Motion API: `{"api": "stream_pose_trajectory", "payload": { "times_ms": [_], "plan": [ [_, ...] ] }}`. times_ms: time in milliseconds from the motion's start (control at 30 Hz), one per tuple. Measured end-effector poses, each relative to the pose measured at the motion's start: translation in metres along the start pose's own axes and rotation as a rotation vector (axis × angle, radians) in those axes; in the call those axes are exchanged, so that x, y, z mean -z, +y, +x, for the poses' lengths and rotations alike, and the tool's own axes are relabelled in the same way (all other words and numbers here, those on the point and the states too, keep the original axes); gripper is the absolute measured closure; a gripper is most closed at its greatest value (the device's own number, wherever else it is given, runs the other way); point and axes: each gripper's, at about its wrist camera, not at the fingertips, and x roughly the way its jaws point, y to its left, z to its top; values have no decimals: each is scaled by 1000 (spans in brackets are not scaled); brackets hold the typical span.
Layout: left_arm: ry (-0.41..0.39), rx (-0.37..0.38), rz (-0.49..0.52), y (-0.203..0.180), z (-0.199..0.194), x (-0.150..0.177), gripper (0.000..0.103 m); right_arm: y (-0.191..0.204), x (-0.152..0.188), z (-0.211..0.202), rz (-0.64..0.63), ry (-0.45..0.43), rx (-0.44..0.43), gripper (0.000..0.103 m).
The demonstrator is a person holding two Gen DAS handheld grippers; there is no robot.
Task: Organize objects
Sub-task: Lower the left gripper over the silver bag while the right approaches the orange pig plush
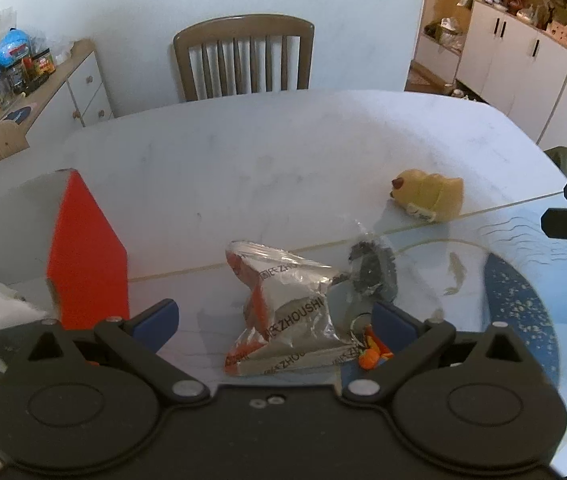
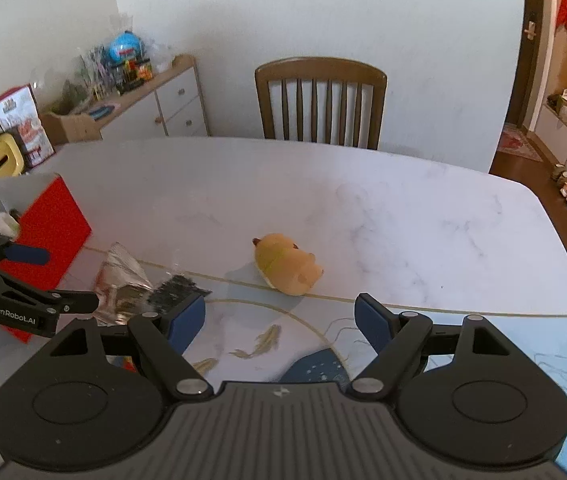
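Clutter is not yet sorted: foil packet, dark bag and yellow toy are left near the table front edge. Left gripper and right gripper are held spread and empty.

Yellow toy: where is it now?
The yellow toy lies on the table, straight ahead of the open right gripper, right of the silver packet. In the left view it sits far right.

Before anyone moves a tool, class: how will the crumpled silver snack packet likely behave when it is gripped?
The silver snack packet looks creased and twisted, so it will probably crumple further, not stay stiff. It seems thin foil, likely light for its size. Its glossy surface may slip between the left tool's open pads.
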Motion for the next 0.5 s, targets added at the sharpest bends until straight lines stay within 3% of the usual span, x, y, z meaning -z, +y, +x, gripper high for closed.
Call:
{"api": "stream_pose_trajectory", "payload": {
  "times_ms": [500],
  "plan": [
    [106,-34,-80,10,44,-2,1,-15,-24,78,-98,95,-32,21]
  ]
}}
